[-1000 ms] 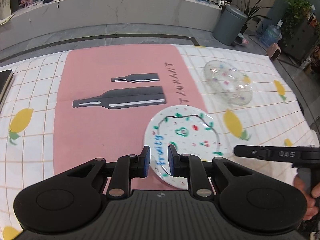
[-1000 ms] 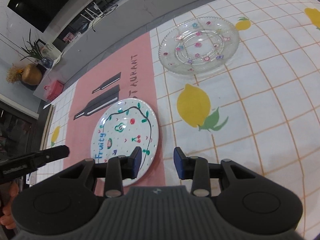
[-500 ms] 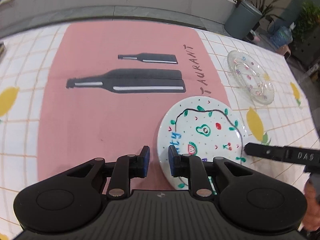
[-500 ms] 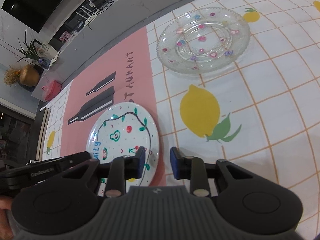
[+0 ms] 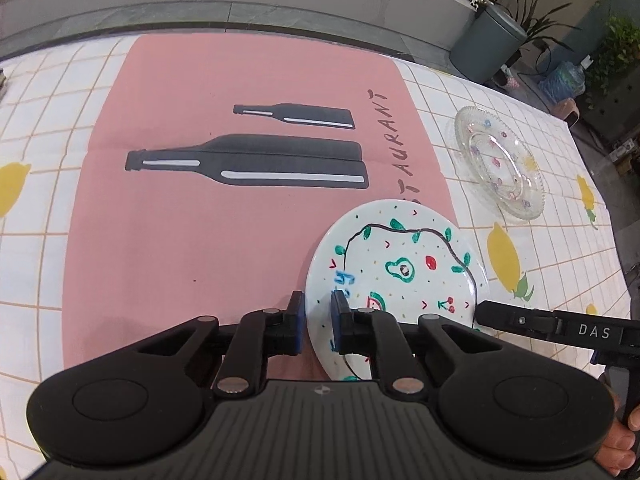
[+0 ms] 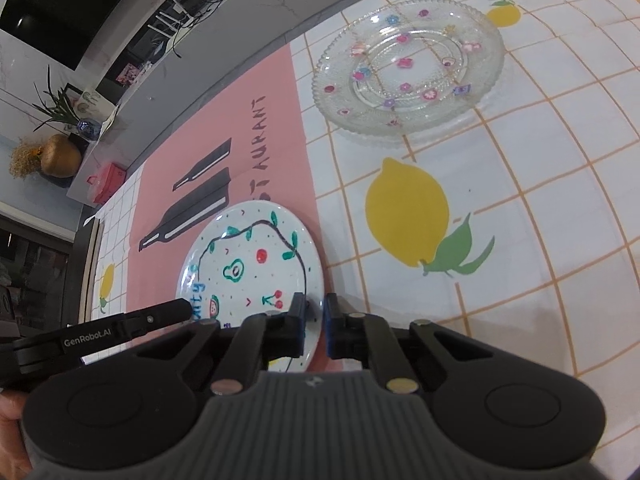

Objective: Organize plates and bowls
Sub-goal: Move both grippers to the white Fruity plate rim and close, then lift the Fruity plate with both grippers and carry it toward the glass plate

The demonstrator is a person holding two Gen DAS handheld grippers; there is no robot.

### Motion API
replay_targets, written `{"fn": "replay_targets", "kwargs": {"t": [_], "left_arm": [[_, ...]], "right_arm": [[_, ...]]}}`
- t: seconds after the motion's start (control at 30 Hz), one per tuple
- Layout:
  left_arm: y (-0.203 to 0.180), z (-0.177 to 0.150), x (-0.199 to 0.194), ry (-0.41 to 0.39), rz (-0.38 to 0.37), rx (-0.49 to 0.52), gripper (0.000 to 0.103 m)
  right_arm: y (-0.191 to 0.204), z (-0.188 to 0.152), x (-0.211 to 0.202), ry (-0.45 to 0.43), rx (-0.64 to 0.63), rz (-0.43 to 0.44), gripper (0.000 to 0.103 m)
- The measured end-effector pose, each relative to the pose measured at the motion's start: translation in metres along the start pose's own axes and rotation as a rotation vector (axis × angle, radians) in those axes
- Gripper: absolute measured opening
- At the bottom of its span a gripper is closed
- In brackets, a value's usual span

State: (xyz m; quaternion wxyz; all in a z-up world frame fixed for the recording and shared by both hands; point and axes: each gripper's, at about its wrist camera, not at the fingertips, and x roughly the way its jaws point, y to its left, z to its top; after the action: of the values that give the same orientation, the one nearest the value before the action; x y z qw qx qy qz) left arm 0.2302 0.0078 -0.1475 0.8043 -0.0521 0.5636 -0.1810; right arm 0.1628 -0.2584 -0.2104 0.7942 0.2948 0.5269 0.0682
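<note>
A white plate painted with fruit and blue lettering (image 5: 400,264) lies at the near right edge of the pink mat (image 5: 200,216); it also shows in the right wrist view (image 6: 248,268). My left gripper (image 5: 317,322) straddles the plate's near left rim, one finger under and one over, shut on it. My right gripper (image 6: 314,325) is shut on the plate's near right rim. A clear glass plate with small flower dots (image 5: 500,162) sits far right, apart from both grippers; the right wrist view shows it too (image 6: 408,68).
The table has a white checked cloth with yellow lemons (image 6: 408,212). The pink mat carries two black bottle shapes (image 5: 248,162). Beyond the table's far edge stand a grey bin (image 5: 486,46), plants and a long counter.
Both grippers have moved in onto the painted plate's near rim from either side. The right gripper's jaws have narrowed onto the rim. The plate now appears slightly lifted.
</note>
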Motion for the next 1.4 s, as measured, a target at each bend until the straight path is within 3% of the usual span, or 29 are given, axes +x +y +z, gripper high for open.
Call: {"fn": "replay_targets", "kwargs": {"t": [0.53, 0.9, 1.17, 1.4], "left_arm": [[-0.017, -0.013, -0.061, -0.063, -0.007, 0.041, 0.013], [-0.06, -0.055, -0.117, -0.132, -0.019, 0.03, 0.011], [-0.104, -0.099, -0.133, -0.169, -0.026, 0.05, 0.011], [-0.139, -0.131, -0.12, -0.146, -0.077, 0.047, 0.011]], "right_arm": [[0.009, -0.016, -0.045, -0.028, -0.003, 0.084, 0.008], [-0.008, -0.044, -0.104, -0.064, 0.017, 0.165, 0.008], [-0.046, -0.076, -0.14, -0.091, 0.052, 0.184, 0.008], [-0.091, -0.097, -0.157, -0.098, 0.097, 0.149, 0.009]]}}
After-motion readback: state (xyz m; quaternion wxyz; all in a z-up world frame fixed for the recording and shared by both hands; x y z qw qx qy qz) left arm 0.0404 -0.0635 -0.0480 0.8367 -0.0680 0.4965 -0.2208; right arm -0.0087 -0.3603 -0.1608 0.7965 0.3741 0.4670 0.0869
